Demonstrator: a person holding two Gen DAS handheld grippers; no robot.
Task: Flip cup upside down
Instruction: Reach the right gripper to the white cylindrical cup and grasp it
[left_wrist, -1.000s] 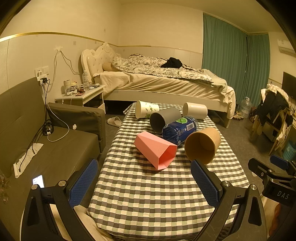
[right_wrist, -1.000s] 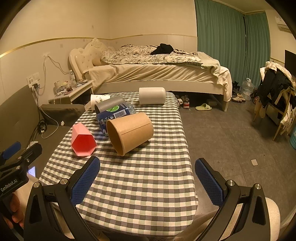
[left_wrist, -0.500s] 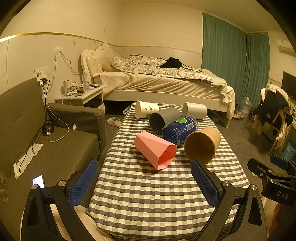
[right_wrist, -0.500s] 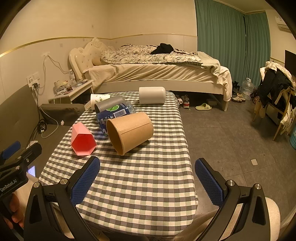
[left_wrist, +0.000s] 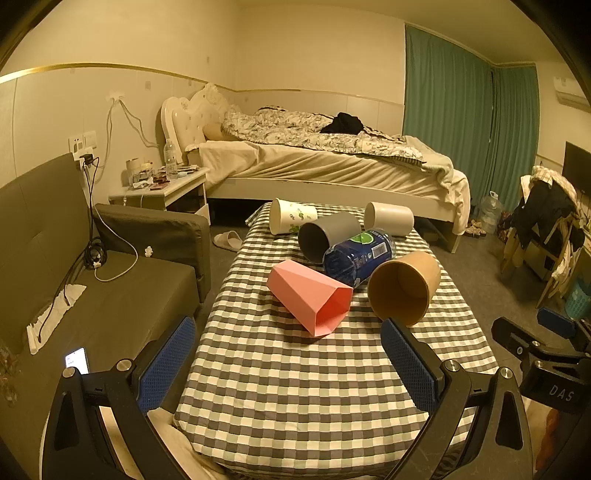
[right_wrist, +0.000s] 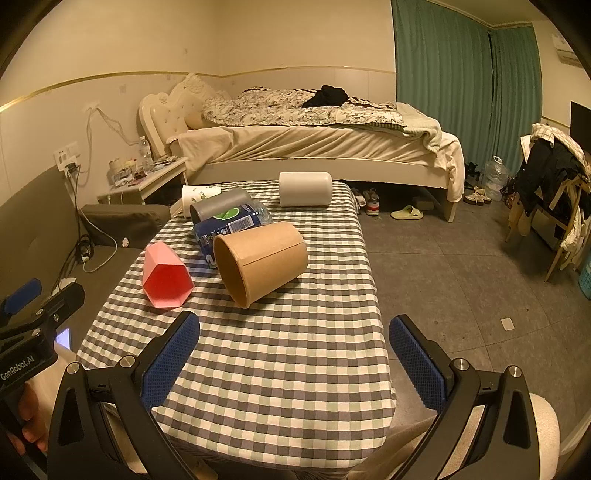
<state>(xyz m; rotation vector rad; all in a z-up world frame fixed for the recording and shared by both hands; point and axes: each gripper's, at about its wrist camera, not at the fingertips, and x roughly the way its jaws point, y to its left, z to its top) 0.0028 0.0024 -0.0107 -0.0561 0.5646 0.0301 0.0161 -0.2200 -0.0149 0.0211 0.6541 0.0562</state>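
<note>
I am holding the left gripper (left_wrist: 288, 354) with its blue pads spread wide and empty, low over the near edge of the checked table (left_wrist: 303, 387). Set against the views from a second ago, almost nothing is changing: both tools are sitting where they were and every cup is lying just as it did. I take that to mean I am pausing before the approach, with the flipping not yet begun.

Going left to right across the table, I am seeing the pink cup (left_wrist: 312, 297) on its side with its mouth toward me, the leaf-print cup (left_wrist: 291, 220) behind it, the grey cup (left_wrist: 327, 236) touching the blue bottle (left_wrist: 360, 256), the brown cup (left_wrist: 404, 286) on its side with its rim facing me, and the white cup (left_wrist: 389, 218) at the far end.

The right gripper (right_wrist: 295, 365) is likewise gaping wide, pinching nothing, well short of the brown cup (right_wrist: 260, 260). I judge the pink and brown cups the nearest candidates; either will need a grasp across its wall, then a turn onto its rim.
</note>
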